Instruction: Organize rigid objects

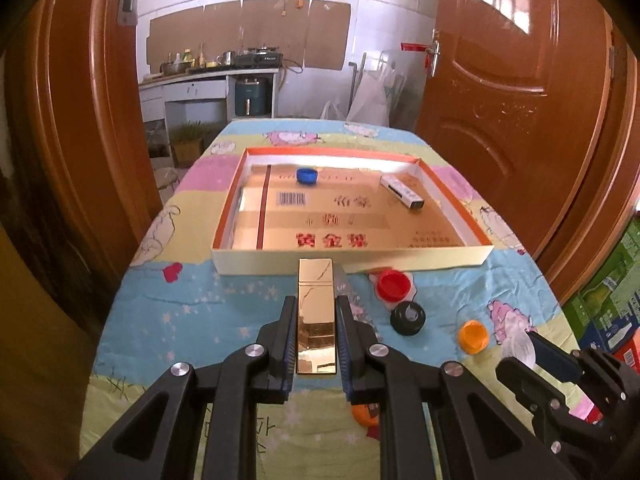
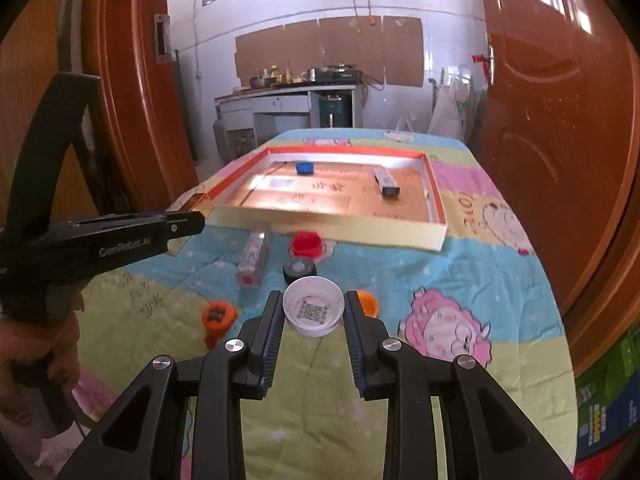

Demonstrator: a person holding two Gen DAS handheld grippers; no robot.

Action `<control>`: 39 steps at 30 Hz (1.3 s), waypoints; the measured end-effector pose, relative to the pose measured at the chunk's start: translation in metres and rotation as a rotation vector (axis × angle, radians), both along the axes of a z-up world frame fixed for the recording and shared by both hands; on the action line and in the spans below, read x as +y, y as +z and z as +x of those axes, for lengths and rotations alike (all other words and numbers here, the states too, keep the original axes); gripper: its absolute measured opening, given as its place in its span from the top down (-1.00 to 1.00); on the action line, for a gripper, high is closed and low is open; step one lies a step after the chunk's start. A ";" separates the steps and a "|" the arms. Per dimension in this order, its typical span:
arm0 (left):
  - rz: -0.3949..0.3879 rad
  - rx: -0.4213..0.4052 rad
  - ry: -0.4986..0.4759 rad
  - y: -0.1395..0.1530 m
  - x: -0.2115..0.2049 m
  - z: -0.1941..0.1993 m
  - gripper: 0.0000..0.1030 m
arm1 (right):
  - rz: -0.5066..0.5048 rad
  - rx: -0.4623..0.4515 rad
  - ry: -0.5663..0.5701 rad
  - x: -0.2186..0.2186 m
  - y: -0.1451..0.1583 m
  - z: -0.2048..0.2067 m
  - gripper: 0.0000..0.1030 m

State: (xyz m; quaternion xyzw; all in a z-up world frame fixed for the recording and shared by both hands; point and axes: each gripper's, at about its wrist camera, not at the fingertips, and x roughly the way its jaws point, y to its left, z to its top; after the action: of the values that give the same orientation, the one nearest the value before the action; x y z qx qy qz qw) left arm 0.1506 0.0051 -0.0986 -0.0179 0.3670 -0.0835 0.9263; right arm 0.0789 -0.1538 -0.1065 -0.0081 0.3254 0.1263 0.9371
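Cartoon-print cloth covers your surface (image 1: 224,304), with a kitchen beyond the open doors. Your left tool (image 1: 316,312) is clamped on a shiny gold box (image 1: 315,312), held just short of the near wall of the shallow tray (image 1: 352,260). Your right tool (image 2: 313,312) grips a white cap (image 2: 313,312), open side up. Inside the tray lie a blue cap (image 1: 307,176) and a small white box (image 1: 401,191). Near the tray's front lie a red cap (image 1: 394,285), a black cap (image 1: 408,317) and an orange cap (image 1: 473,336).
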 end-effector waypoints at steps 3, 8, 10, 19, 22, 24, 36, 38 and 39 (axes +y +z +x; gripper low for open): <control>-0.003 -0.012 -0.002 0.006 0.002 0.000 0.65 | -0.002 -0.017 0.003 0.003 0.007 0.006 0.41; -0.009 -0.032 -0.003 0.017 0.004 0.004 0.65 | 0.001 -0.048 -0.003 0.003 0.020 0.018 0.41; -0.010 -0.037 -0.003 0.021 0.004 0.008 0.65 | 0.000 -0.063 -0.007 0.003 0.026 0.024 0.41; -0.033 -0.044 0.000 0.033 0.009 0.026 0.65 | 0.006 -0.087 -0.007 0.005 0.042 0.046 0.41; -0.037 -0.042 0.001 0.036 0.009 0.031 0.65 | 0.009 -0.085 -0.004 0.006 0.044 0.054 0.41; -0.035 -0.042 0.002 0.037 0.009 0.036 0.65 | 0.013 -0.085 -0.003 0.006 0.045 0.059 0.41; -0.044 -0.016 0.004 0.036 0.008 0.072 0.65 | 0.037 -0.082 -0.014 0.001 0.051 0.095 0.41; -0.044 -0.008 0.007 0.035 0.008 0.079 0.65 | 0.036 -0.081 -0.014 0.000 0.052 0.102 0.41; -0.043 -0.004 0.008 0.034 0.008 0.082 0.65 | 0.036 -0.080 -0.014 -0.001 0.052 0.106 0.41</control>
State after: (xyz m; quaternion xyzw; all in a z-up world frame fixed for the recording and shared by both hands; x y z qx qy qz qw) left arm 0.2326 0.0130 -0.0650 -0.0392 0.3629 -0.0878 0.9268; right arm 0.1849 -0.1545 -0.0540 0.0060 0.2856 0.1253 0.9501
